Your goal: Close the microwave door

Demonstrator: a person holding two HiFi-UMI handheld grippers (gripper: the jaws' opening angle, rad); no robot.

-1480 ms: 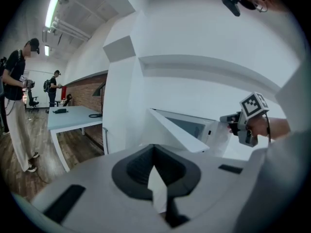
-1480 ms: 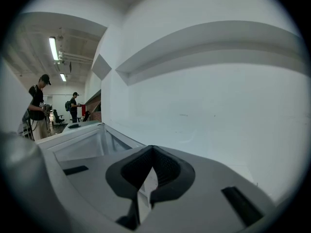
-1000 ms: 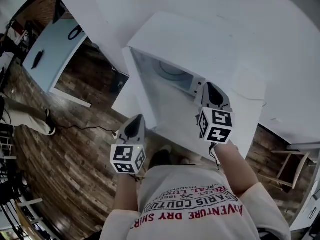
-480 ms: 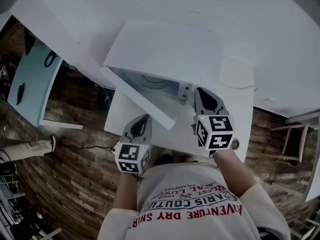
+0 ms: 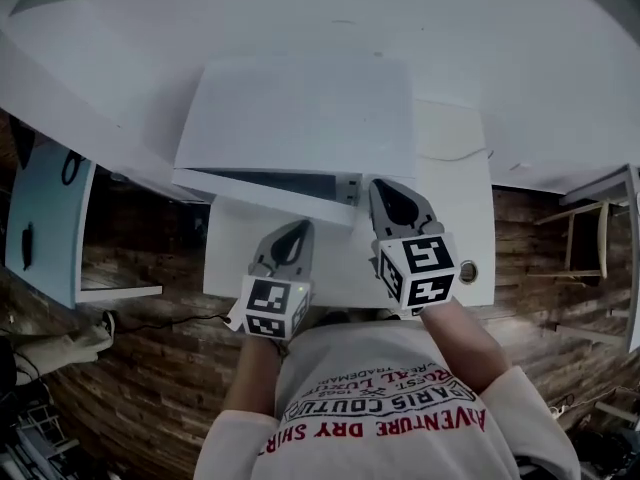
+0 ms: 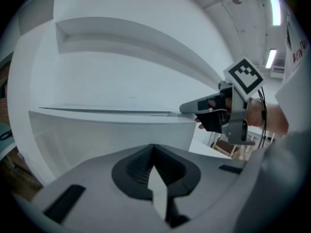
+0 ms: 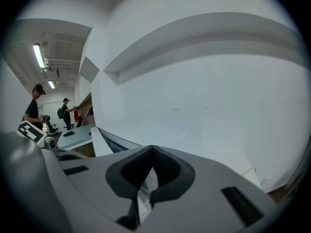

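Note:
The white microwave stands on a white table. Its door is hinged at the left and stands only a narrow wedge off the front, with a dark strip of window showing behind it. My right gripper is shut, and its tip is at the door's free right edge. My left gripper is shut too and points at the door's outer face from close by; I cannot tell whether it touches. The left gripper view shows the right gripper at the door's corner. The right gripper view shows the door's edge.
A cable lies on the table to the right of the microwave, and a round hole sits near the front edge. A pale blue table stands at the left over the wooden floor. A chair is at the right.
The door has swung from wide open to almost shut. My right gripper stayed at its free edge and moved in with it. My left gripper came forward towards the door's face.

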